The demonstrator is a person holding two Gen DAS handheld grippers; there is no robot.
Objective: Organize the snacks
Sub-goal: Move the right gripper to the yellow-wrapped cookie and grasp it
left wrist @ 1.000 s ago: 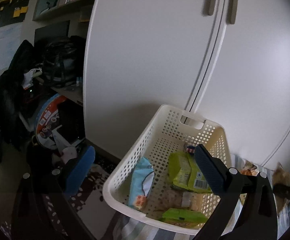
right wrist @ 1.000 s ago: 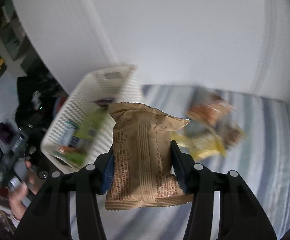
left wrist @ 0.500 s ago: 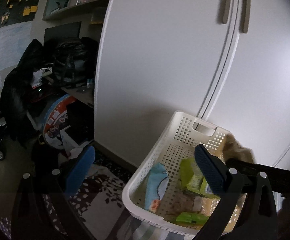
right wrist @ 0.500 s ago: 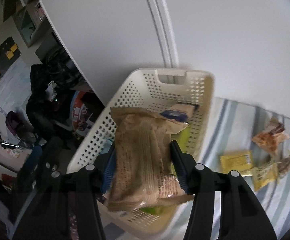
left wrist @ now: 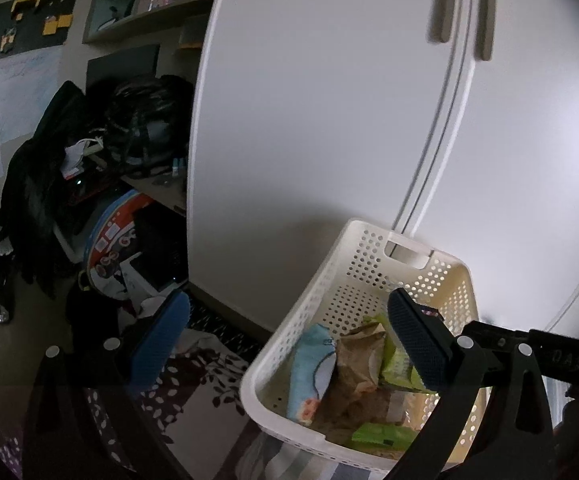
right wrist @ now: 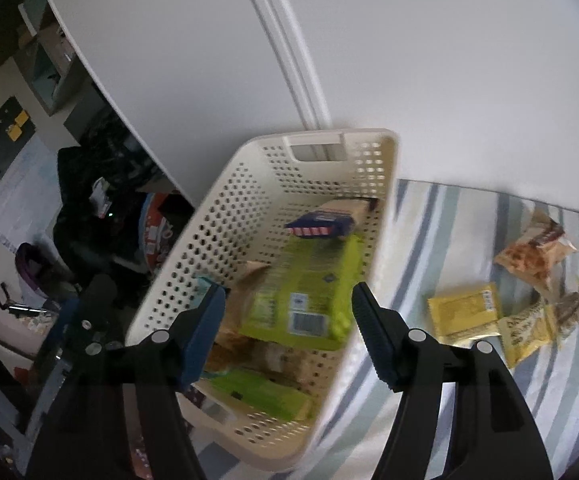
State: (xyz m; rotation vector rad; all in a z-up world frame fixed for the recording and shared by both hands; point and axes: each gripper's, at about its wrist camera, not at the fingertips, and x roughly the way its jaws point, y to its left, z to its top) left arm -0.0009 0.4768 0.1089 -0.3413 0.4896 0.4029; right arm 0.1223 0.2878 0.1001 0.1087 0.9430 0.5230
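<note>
My feeds are dim overall. Soft light falls on the white wardrobe doors (left wrist: 329, 120), while the room's left side sinks into shadow. The right wrist view smears the green packet (right wrist: 309, 300) in the basket (right wrist: 381, 240) with motion blur. Fisheye bends straight edges; corners go black.

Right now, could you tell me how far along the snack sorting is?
Mostly underway. Done: several packets lie in the white basket, among them the brown paper bag and a large green pack. In hand: nothing; the right gripper and left gripper are open and empty. Left: the yellow packets and an orange bag on the striped cloth.
</note>
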